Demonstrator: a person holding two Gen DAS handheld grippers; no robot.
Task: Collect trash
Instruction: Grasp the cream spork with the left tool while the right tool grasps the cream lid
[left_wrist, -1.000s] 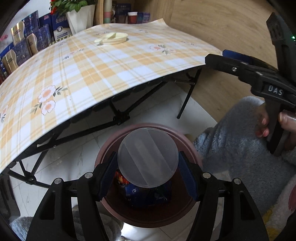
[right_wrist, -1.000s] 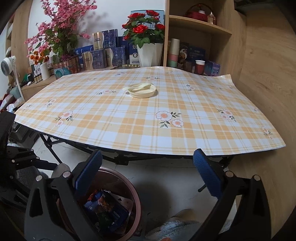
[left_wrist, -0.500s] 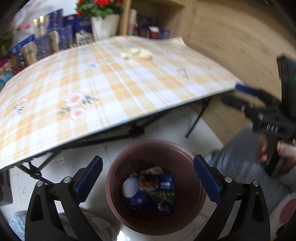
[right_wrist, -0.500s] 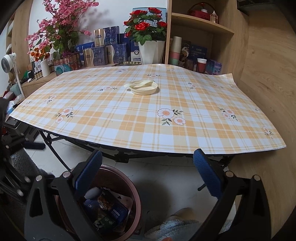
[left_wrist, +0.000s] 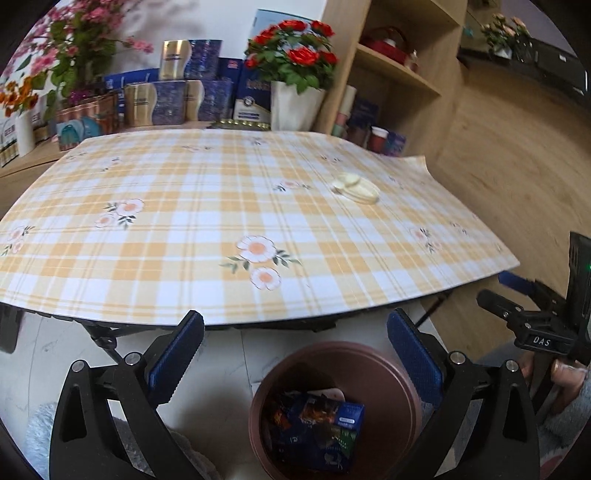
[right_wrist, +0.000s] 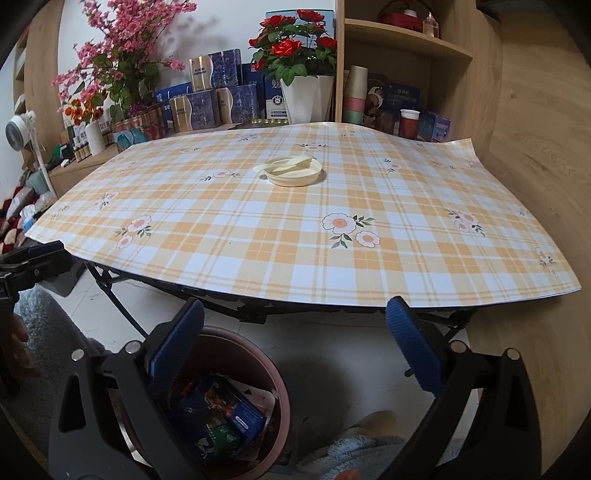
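We have both tongs spread wide with nothing between them: left tongs (left_wrist: 295, 354) sit above the brown bin (left_wrist: 369, 360) on the floor, right tongs (right_wrist: 295, 332) just right of that bin (right_wrist: 258, 354). Trash wrappers (left_wrist: 317, 428) lie inside the bin, blue and dark packets piled at the bottom. The bin stands just off the near edge of the plaid-covered desk (right_wrist: 295, 236). On the desk we see 1 cream plate (right_wrist: 293, 173) with a pale utensil across it, well apart from both tongs.
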